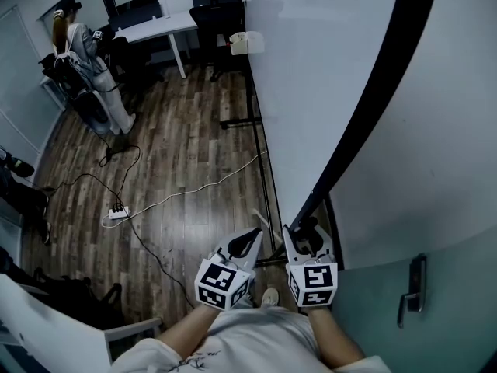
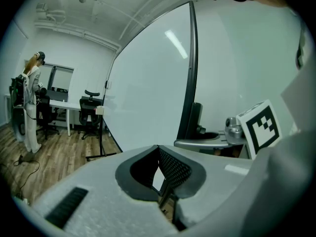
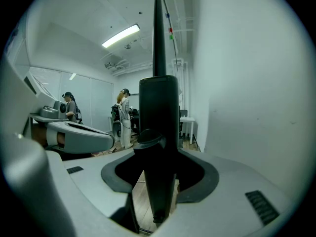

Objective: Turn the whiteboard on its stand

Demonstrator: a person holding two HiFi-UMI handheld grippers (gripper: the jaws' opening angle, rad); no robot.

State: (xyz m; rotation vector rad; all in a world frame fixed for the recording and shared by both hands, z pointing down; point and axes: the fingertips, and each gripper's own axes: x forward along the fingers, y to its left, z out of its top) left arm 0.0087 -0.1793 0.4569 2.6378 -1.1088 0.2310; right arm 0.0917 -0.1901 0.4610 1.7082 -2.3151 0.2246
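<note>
The big whiteboard [image 1: 311, 76] stands on its rolling stand, its black frame edge [image 1: 365, 115] running down towards me. My right gripper [image 1: 307, 235] is shut on the lower part of that edge; in the right gripper view the black frame [image 3: 158, 122] fills the gap between the jaws [image 3: 158, 181]. My left gripper [image 1: 252, 239] hovers just left of it, shut with nothing held, its fingertips meeting [image 2: 160, 174]. In the left gripper view the white board face [image 2: 148, 93] and the frame [image 2: 190, 73] rise ahead, with the right gripper [image 2: 212, 137] at the frame's foot.
The stand's black base rail [image 1: 264, 169] runs along the wood floor. A white cable and power strip [image 1: 118, 212] lie to the left. A person [image 1: 85, 61] stands at the far left by a desk [image 1: 155, 26] and chairs [image 1: 217, 14]. A door handle [image 1: 415, 286] is at the right.
</note>
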